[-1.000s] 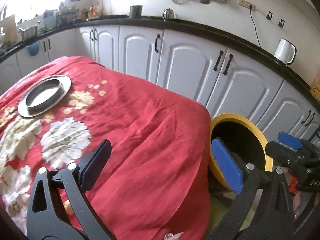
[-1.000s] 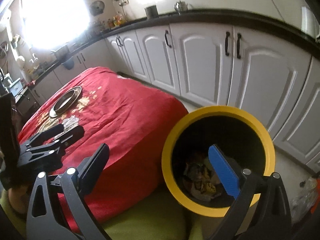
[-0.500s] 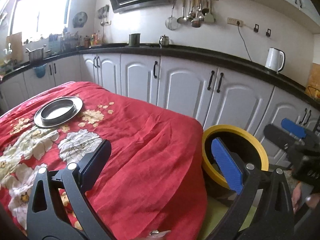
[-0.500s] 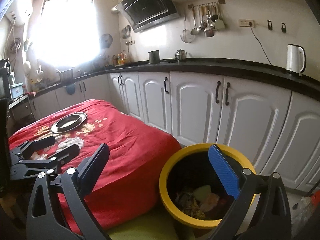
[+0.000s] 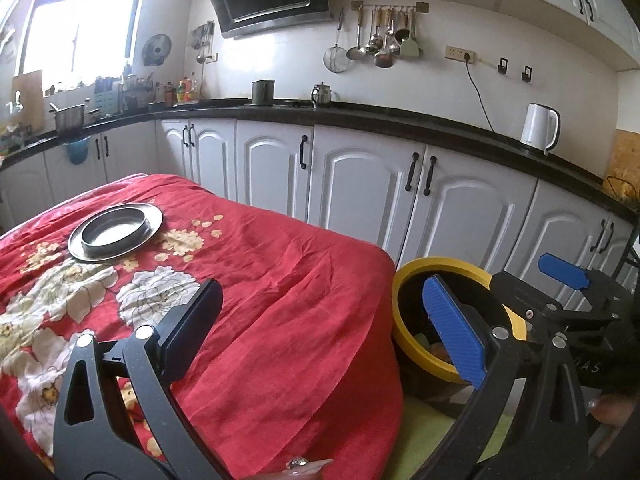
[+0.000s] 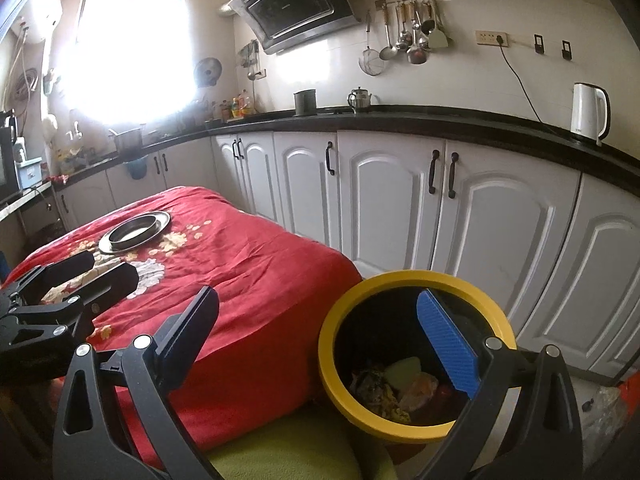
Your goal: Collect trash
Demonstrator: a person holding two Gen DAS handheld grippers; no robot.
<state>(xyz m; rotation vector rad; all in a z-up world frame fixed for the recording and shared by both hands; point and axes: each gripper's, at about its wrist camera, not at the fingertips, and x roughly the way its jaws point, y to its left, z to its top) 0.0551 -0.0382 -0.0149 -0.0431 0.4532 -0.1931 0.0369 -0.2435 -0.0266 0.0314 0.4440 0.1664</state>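
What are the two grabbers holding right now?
Nothing. The left gripper and right gripper are both open and empty; trash lies in the yellow bin.

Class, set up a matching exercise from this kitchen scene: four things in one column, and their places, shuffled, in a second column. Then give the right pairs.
Things:
1. kettle
2. metal plate
3. bin
4. ladles

Places:
A. on the red cloth
B. hanging on the wall
C. on the counter
D. on the floor beside the table

Pairs: 1-C, 2-A, 3-D, 4-B
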